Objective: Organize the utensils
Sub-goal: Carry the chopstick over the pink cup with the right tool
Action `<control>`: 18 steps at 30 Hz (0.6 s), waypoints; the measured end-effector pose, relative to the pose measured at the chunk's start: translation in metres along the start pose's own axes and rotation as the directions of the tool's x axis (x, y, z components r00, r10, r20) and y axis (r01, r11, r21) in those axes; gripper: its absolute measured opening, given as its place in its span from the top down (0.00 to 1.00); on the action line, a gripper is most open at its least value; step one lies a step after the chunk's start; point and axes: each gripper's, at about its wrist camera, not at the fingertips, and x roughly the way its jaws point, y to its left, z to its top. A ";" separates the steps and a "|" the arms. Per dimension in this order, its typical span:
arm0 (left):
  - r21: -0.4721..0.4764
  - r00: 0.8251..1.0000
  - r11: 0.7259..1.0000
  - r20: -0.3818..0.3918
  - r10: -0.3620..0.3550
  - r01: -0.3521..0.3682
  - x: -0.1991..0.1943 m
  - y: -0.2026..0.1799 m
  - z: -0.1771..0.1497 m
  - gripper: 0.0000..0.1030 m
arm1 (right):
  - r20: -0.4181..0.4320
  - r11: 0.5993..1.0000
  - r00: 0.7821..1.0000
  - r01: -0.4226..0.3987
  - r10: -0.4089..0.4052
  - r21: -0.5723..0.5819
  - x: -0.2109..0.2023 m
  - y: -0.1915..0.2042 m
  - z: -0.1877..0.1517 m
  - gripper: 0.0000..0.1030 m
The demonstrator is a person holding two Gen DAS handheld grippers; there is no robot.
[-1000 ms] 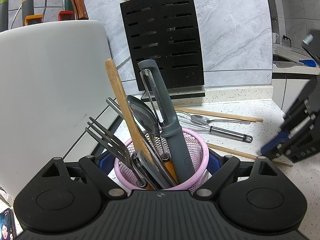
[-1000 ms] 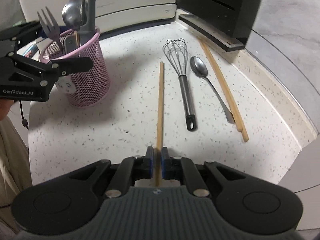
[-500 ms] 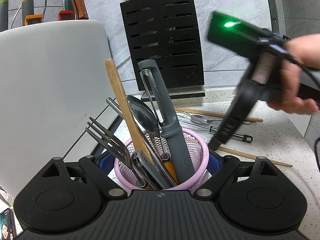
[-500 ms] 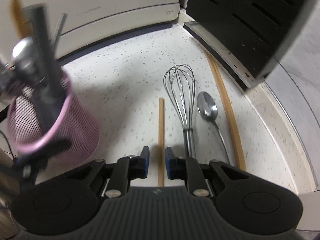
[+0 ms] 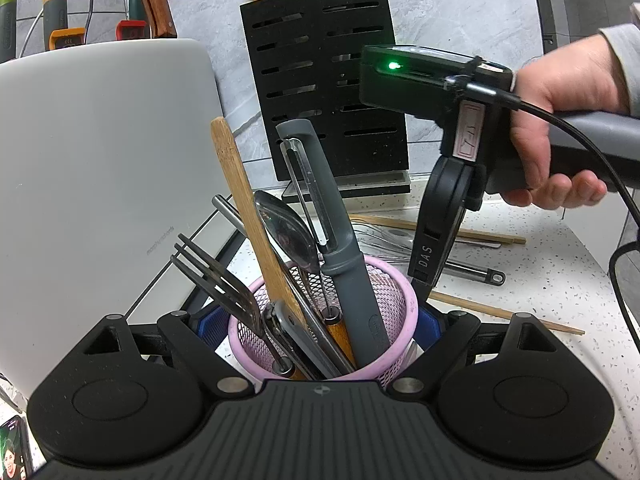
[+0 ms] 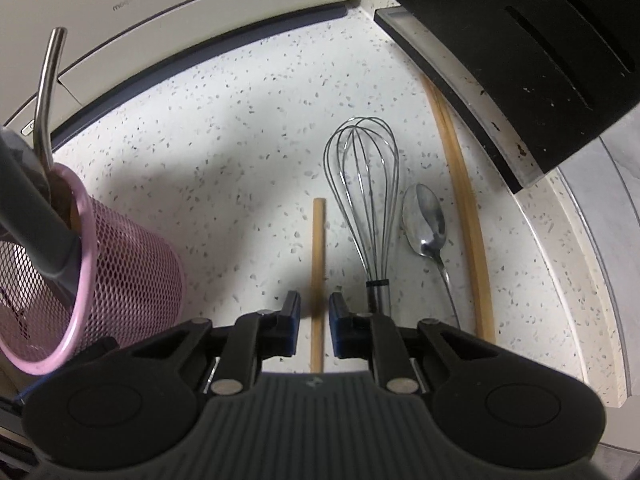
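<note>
Right wrist view: my right tongs (image 6: 314, 312) pointed down over a single chopstick (image 6: 318, 248) lying on the tabletop (image 6: 224, 128), its long axis running six to twelve o'clock between the slightly parted, just-closing jaws, not gripped.

My left tongs (image 5: 320, 322) clamped the pink holder (image 5: 394, 300), which sat at nine o'clock.

I am gripping the pink mesh cup (image 5: 396, 304) upright in my left gripper (image 5: 320, 320). A grey peeler (image 5: 340, 264), wooden spatula (image 5: 240, 208), fork (image 5: 216, 280) and spoon (image 5: 286, 236) are leaning in it. A single chopstick (image 6: 319, 248) is lying flat on the counter between the jaws of my right gripper (image 6: 314, 314), which have just been closing but are not pressing it. Beside it a wire whisk (image 6: 362, 172), a second spoon (image 6: 424, 216) and two more chopsticks (image 6: 464, 184) are lying roughly parallel.
</note>
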 end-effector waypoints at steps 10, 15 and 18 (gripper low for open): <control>-0.002 1.000 1.000 -0.001 -0.002 0.002 0.000 0.000 0.000 0.00 | 0.023 0.998 0.999 0.046 -0.045 -0.050 0.000 0.008 -0.004 0.99; -0.003 1.000 1.000 -0.001 -0.001 0.001 0.000 0.000 0.000 0.00 | 0.122 0.999 0.992 0.042 -0.037 -0.032 -0.028 0.006 -0.018 0.99; -0.003 1.000 1.000 -0.001 -0.002 0.002 0.000 0.000 0.000 0.00 | 0.215 0.999 0.976 0.037 -0.033 -0.014 -0.054 0.006 -0.029 0.99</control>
